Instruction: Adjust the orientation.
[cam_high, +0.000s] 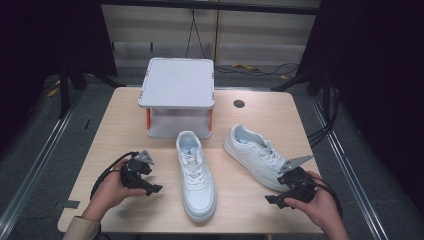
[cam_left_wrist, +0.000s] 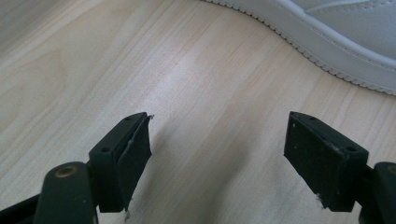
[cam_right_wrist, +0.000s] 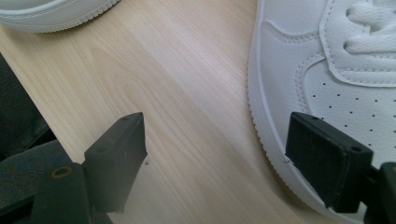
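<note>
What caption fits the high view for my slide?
Two open grippers, left gripper and right gripper, flank two white sneakers on a wooden table.

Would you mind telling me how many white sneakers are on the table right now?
2. One sneaker lies at the table's middle, toe toward the person. The other sneaker lies angled to its right, beside the right gripper. None seems hidden.
</note>
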